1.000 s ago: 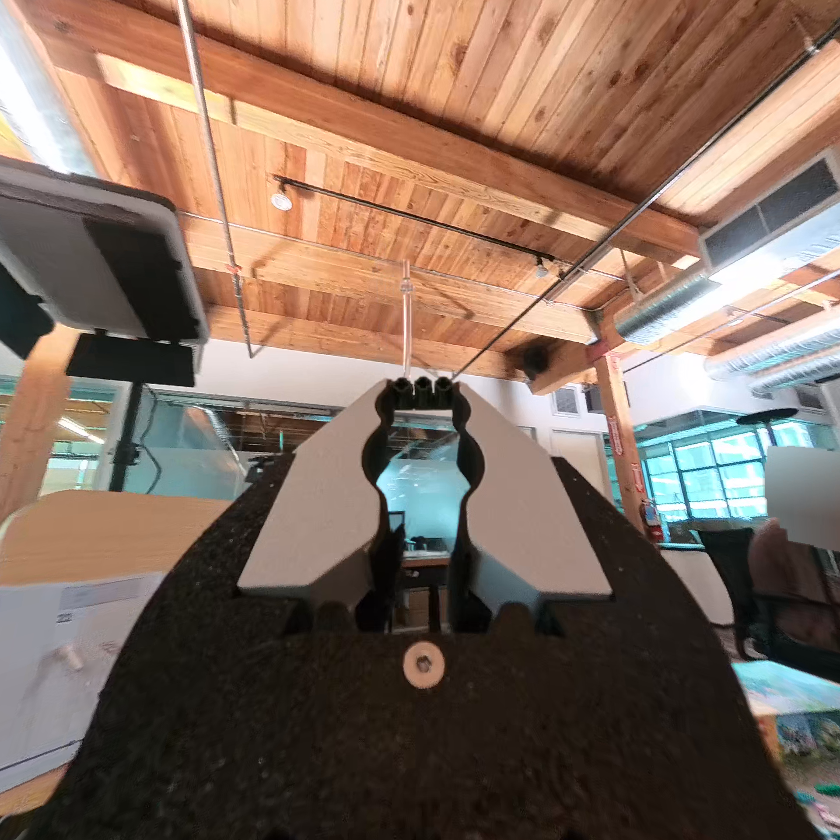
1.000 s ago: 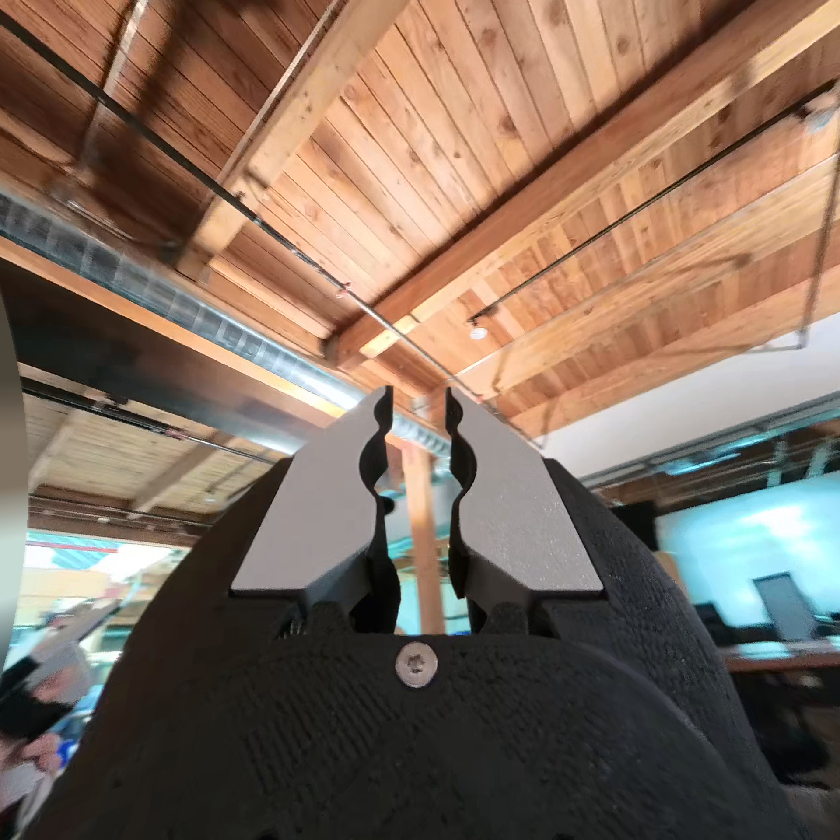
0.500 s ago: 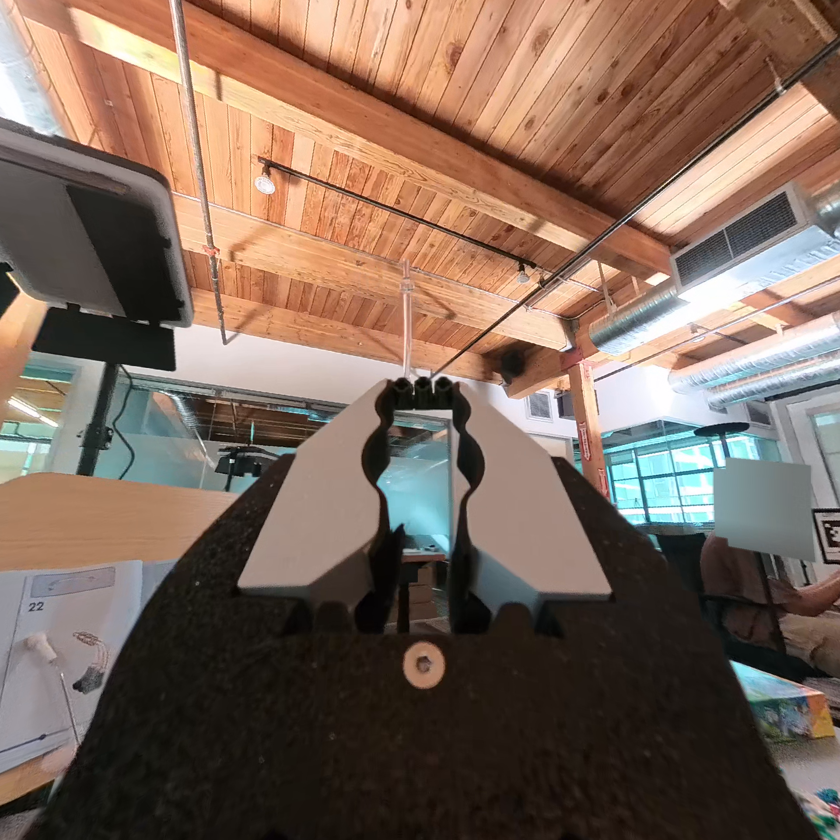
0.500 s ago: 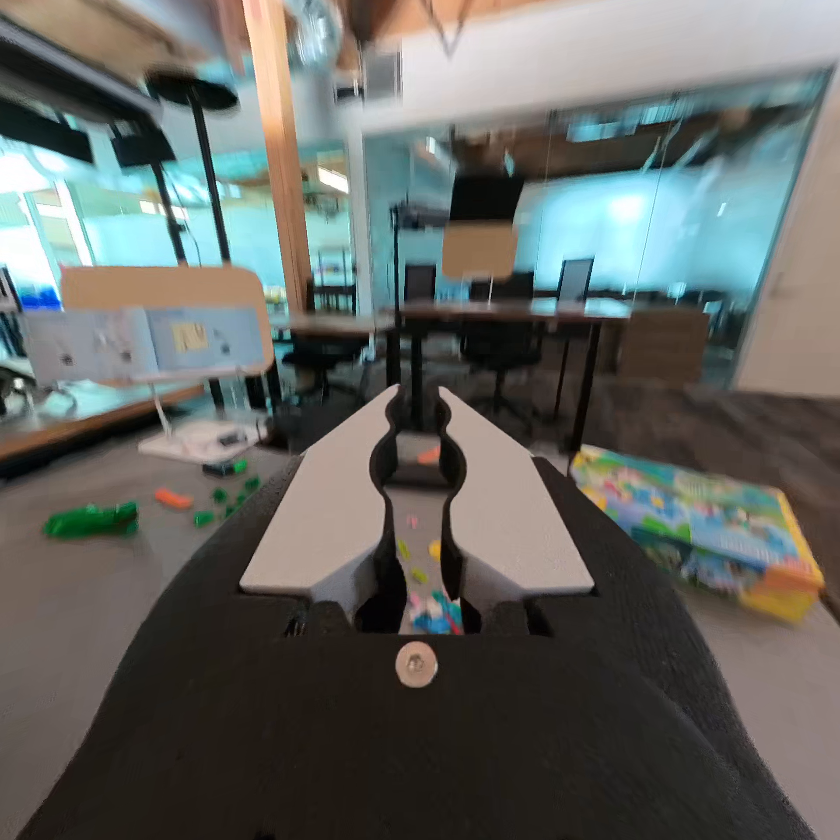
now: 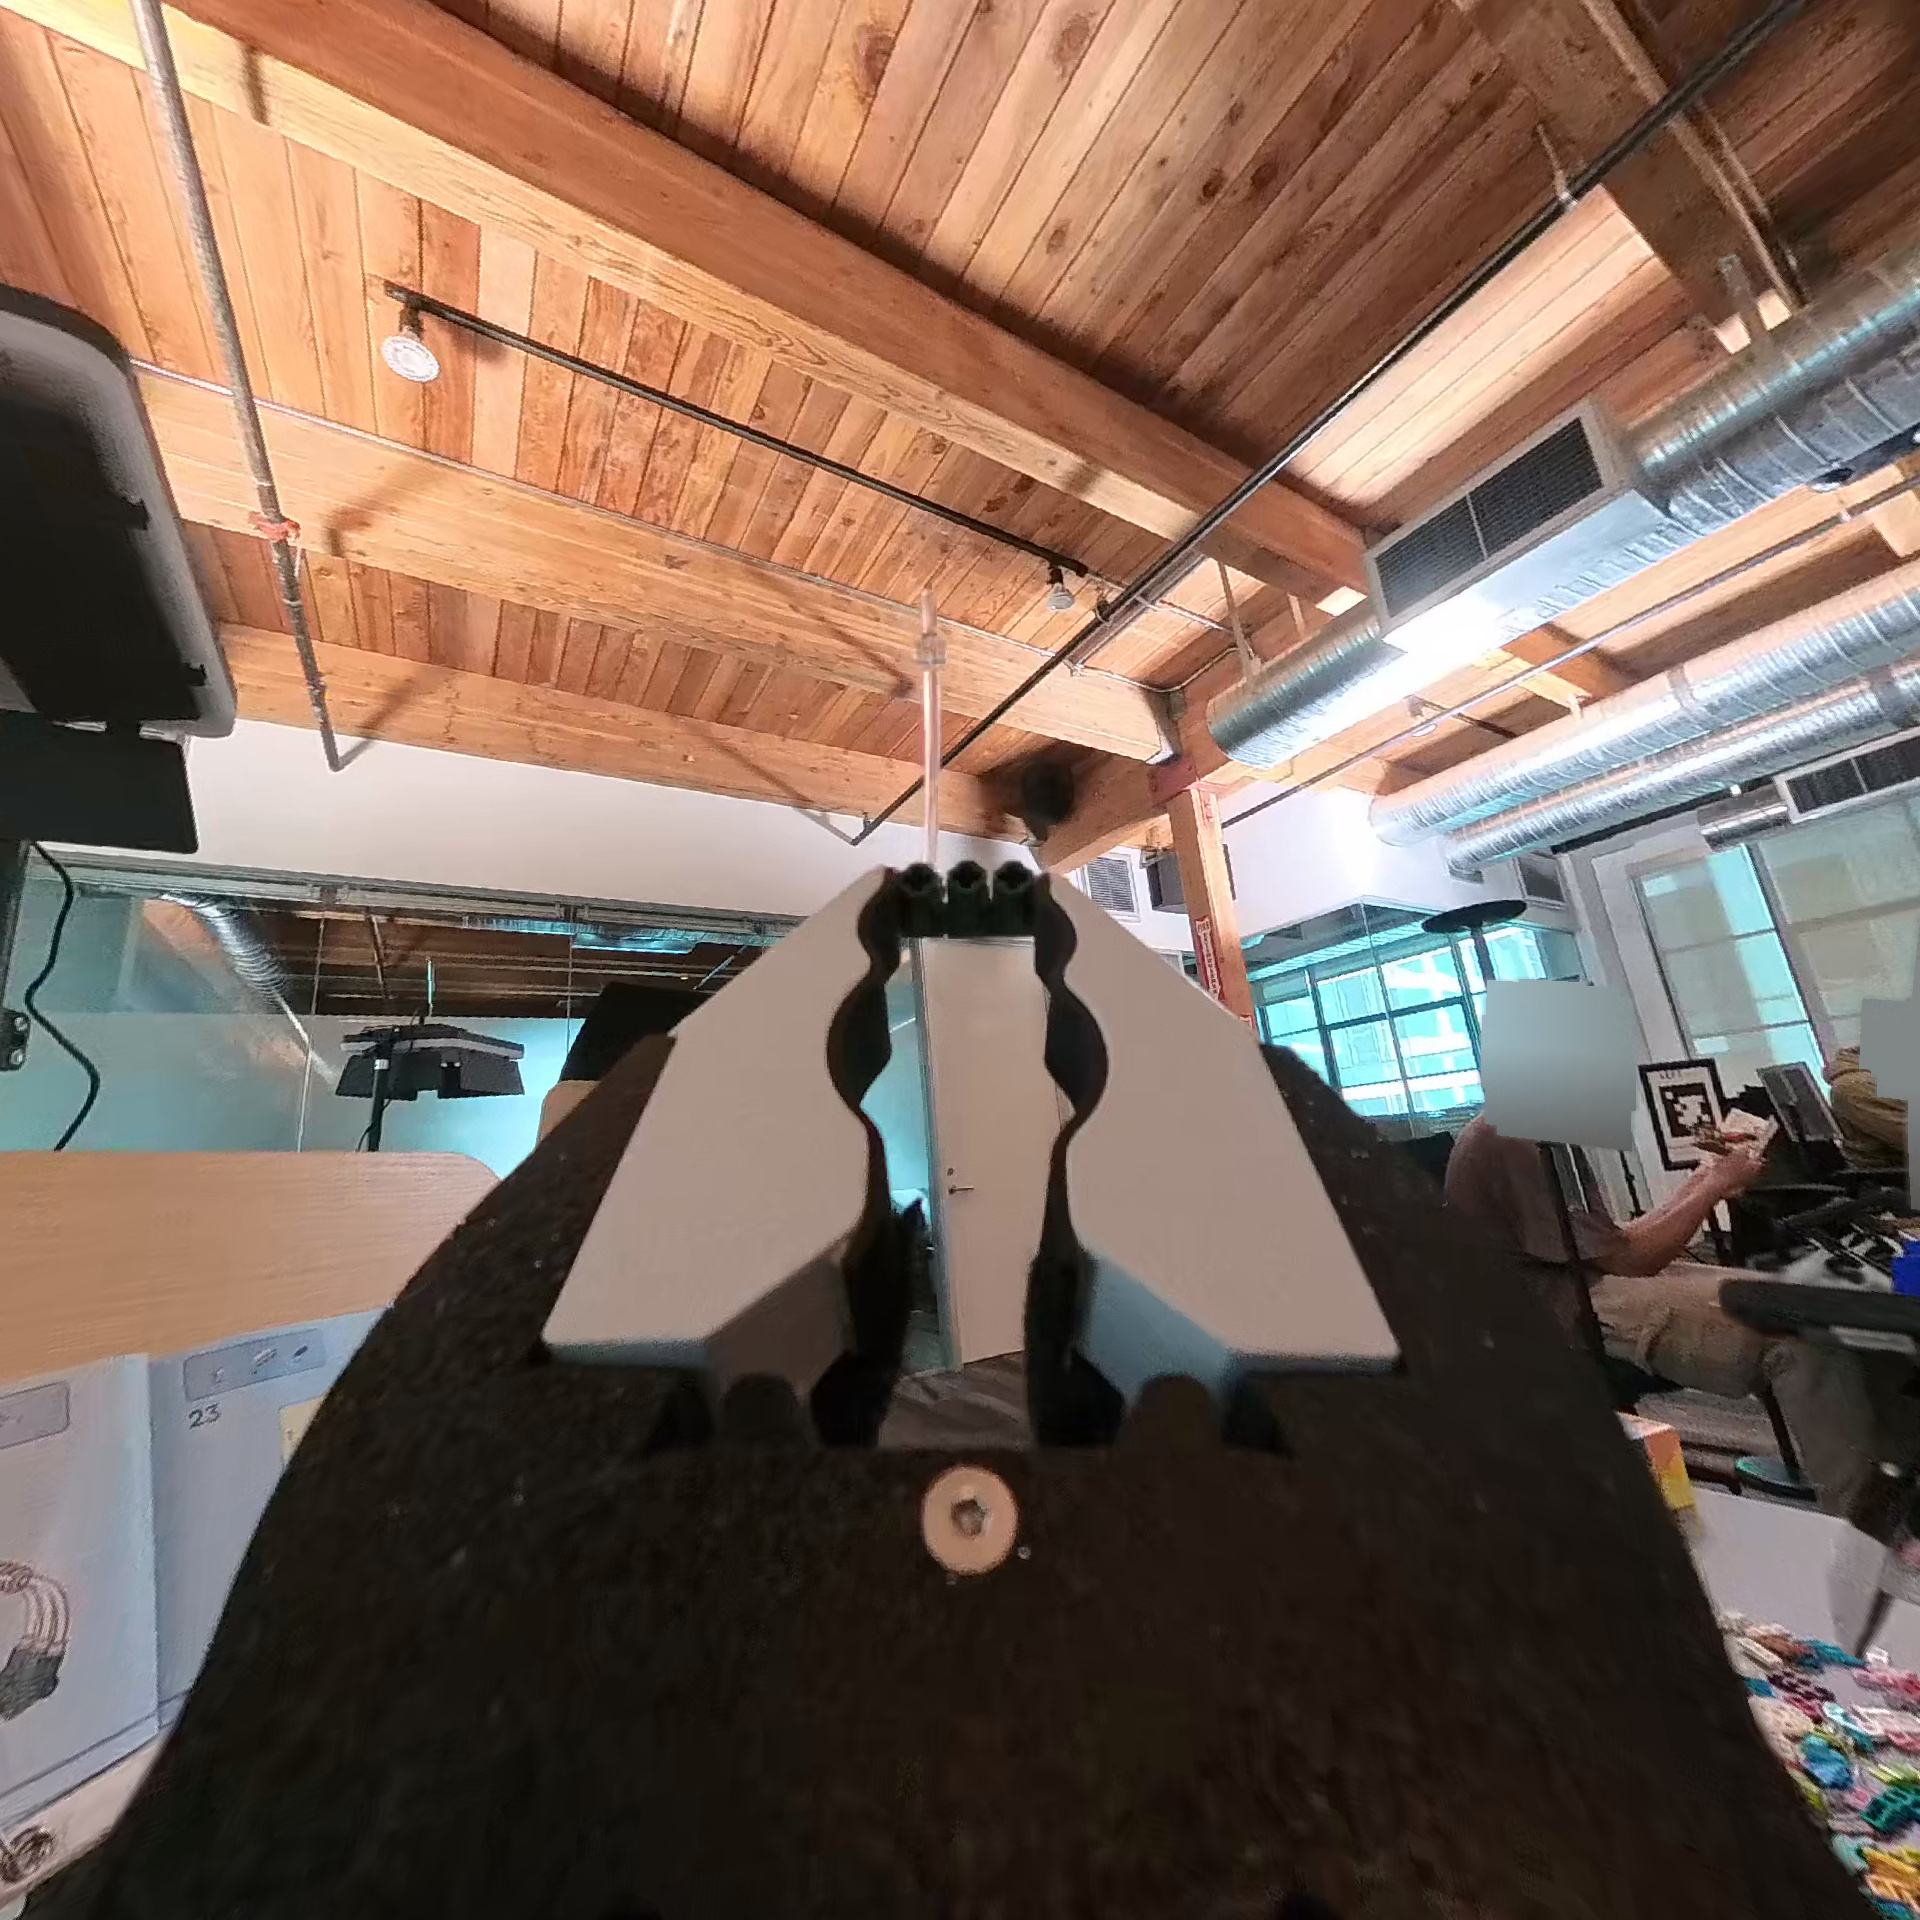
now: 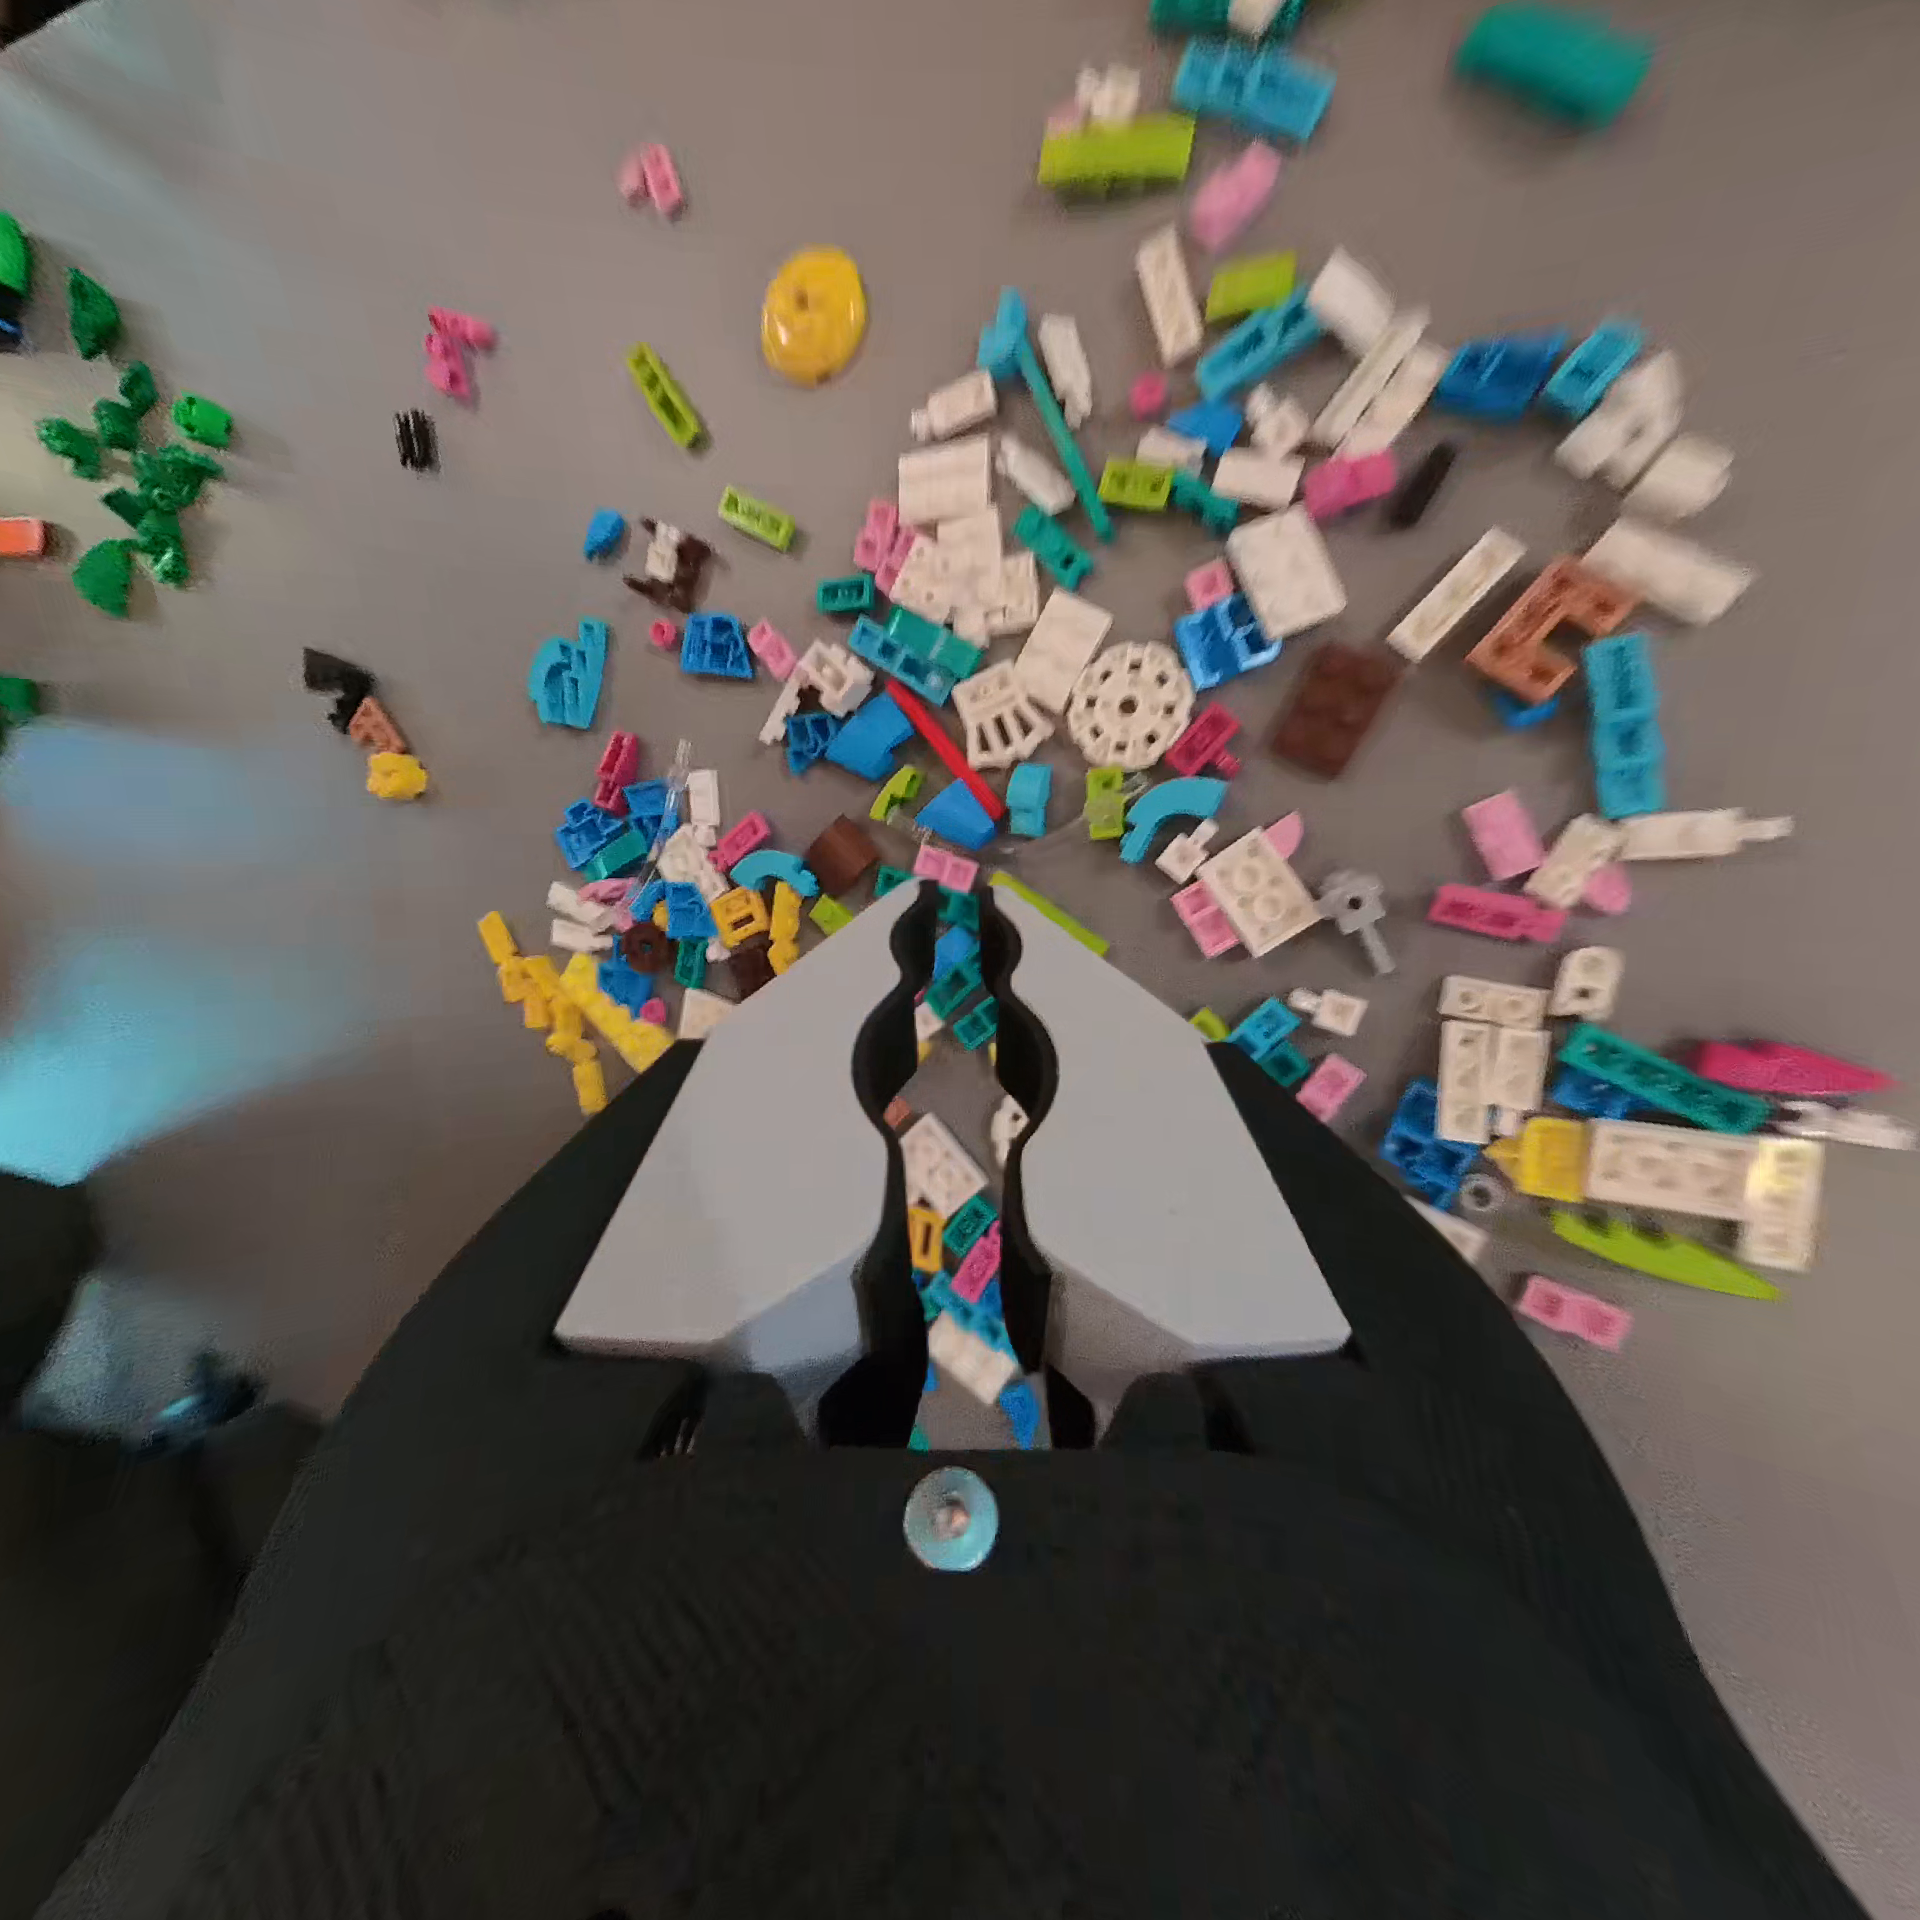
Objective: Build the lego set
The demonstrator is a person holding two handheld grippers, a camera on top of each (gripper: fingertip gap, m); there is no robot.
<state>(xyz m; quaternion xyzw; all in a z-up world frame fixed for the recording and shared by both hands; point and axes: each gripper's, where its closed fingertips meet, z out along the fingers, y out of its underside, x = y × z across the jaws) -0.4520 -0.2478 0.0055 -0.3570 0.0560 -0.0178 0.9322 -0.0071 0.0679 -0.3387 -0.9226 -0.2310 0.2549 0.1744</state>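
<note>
Your instruction booklet (image 5: pixel 114 1538) at the far left of the left wrist view carries a printed page number and small diagrams, and a square black-and-white marker (image 5: pixel 1688 1112) stands far right near a seated person (image 5: pixel 1558 1226). Your left gripper (image 5: pixel 964 896) points upward toward the wooden ceiling (image 5: pixel 831 312), pinching a small black lego piece (image 5: pixel 964 894) at its tips, with a clear rod (image 5: pixel 928 727) rising from that piece. Half a second ago it aimed slightly more left. Your right gripper (image 6: pixel 954 896) has swung from facing the room to pointing down over the scattered lego pile (image 6: pixel 1143 675) on the grey table (image 6: pixel 312 987); its fingers stand slightly parted, holding nothing. Green pieces (image 6: pixel 135 478) lie apart, far left.
</note>
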